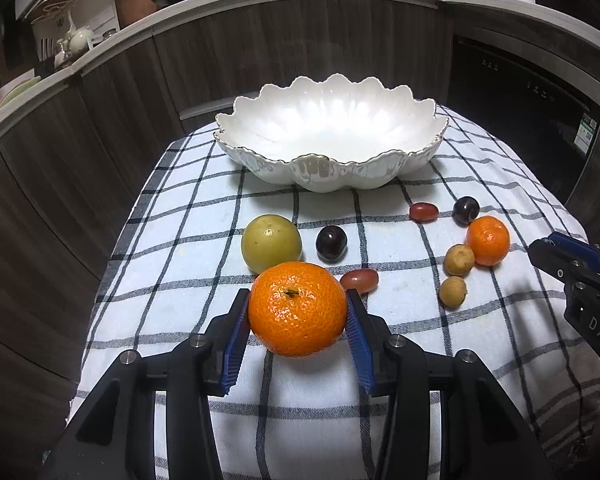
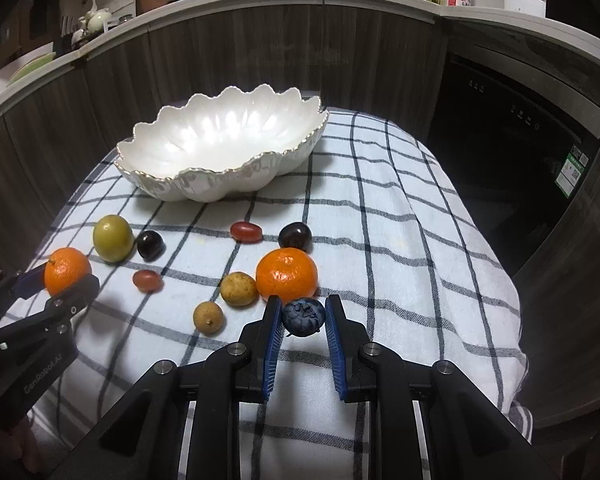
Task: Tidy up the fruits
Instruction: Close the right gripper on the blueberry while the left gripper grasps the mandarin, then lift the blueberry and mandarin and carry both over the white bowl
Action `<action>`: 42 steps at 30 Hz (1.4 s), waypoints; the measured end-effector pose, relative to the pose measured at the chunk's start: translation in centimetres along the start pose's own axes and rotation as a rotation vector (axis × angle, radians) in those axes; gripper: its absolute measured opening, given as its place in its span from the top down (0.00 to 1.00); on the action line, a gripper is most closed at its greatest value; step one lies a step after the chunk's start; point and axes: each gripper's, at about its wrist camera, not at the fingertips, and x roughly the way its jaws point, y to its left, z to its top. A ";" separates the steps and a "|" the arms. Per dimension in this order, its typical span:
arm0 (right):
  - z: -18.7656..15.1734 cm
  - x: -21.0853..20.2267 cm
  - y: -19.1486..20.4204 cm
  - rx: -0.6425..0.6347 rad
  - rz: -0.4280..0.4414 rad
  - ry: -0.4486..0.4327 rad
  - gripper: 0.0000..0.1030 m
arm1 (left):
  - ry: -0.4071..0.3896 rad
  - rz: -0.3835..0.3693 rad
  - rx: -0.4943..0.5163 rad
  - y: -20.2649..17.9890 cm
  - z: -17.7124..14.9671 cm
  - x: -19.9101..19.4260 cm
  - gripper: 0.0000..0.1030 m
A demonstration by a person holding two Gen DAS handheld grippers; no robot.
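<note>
left gripper: pads clasp large mandarin at its widest, for lifting | right gripper: narrowed around blueberry, contact uncertain | bowl: empty, apparently the destination

Your right gripper brackets a blueberry just before a mandarin; your left gripper grips another mandarin; the scalloped bowl sits beyond.
</note>
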 end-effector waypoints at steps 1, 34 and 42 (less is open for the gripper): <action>0.1 -0.1 0.0 -0.001 0.001 -0.004 0.78 | 0.000 0.000 -0.001 0.0 0.0 -0.2 0.56; 7.7 -1.6 1.9 -0.084 0.072 -0.108 0.78 | -0.041 0.016 -0.072 3.2 6.8 -1.8 0.56; 10.7 -0.8 2.9 -0.106 0.087 -0.137 0.78 | -0.058 0.013 -0.096 4.4 9.6 -0.8 0.56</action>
